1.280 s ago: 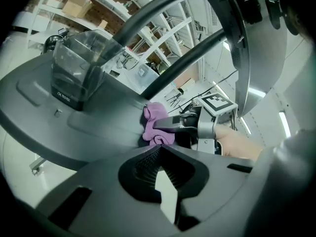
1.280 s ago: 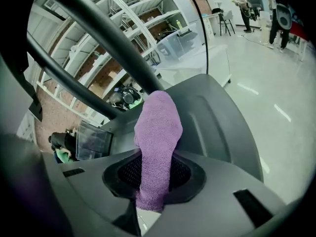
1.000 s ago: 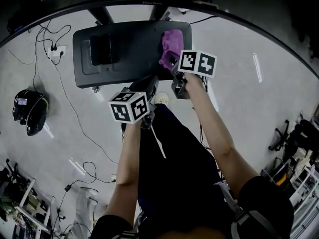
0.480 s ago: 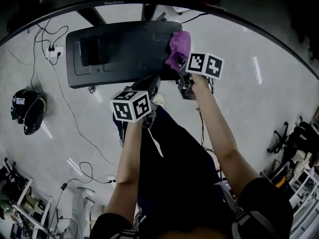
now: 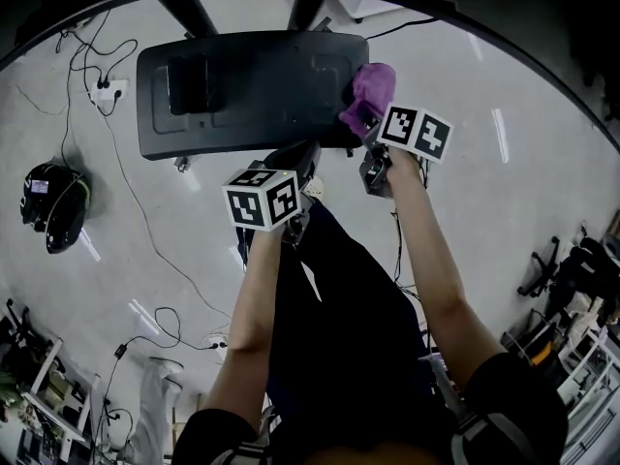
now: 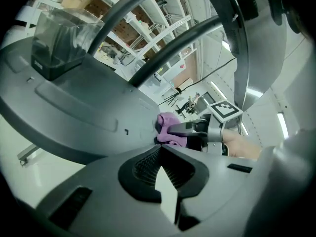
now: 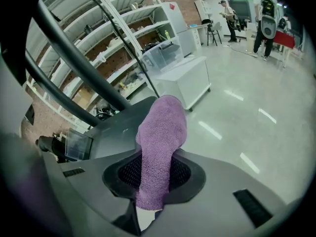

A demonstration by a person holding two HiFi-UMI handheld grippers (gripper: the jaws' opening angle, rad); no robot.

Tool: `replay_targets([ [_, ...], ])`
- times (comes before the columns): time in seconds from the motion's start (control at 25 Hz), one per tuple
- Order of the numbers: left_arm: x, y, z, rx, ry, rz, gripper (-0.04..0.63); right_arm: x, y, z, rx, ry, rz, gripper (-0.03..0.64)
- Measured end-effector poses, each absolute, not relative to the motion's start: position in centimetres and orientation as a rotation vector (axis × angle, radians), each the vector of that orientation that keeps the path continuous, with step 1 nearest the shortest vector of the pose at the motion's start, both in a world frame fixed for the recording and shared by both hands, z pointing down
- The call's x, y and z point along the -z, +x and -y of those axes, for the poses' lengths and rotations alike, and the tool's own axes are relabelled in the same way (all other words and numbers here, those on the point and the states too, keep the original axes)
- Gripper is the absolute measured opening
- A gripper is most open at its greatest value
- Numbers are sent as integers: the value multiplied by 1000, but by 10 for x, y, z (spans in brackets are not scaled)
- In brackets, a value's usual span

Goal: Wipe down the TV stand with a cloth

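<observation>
Plainly, the purple cloth [image 7: 160,152] is soft, light and floppy. The right tool [image 5: 368,136] pinches one end of it, at the right end of the dark TV stand [image 5: 252,95]. The left tool [image 6: 165,191] is pressed together, empty. A black box [image 5: 194,85] and the uprights [image 5: 184,13] would likely obstruct wiping.

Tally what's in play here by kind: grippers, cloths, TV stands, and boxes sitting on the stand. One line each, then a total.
grippers: 2, the left gripper and the right gripper
purple cloth: 1
TV stand: 1
dark box on the stand: 1
total: 5
</observation>
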State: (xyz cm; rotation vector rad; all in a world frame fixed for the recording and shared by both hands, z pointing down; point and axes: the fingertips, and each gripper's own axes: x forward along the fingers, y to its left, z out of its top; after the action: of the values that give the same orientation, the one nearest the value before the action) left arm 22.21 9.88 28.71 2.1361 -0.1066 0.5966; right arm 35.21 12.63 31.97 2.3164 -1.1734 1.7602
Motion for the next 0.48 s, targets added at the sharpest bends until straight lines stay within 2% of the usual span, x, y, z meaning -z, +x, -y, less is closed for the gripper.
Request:
replay_targets([
  [0.2, -287, 187, -74, -574, 2114, 157, 8, -315, 304, -106, -1775, 2270, 1227, 89],
  [0.48, -291, 97, -15, -605, 2114, 273, 8, -311, 197, -50, -1764, 2140, 1392, 89],
])
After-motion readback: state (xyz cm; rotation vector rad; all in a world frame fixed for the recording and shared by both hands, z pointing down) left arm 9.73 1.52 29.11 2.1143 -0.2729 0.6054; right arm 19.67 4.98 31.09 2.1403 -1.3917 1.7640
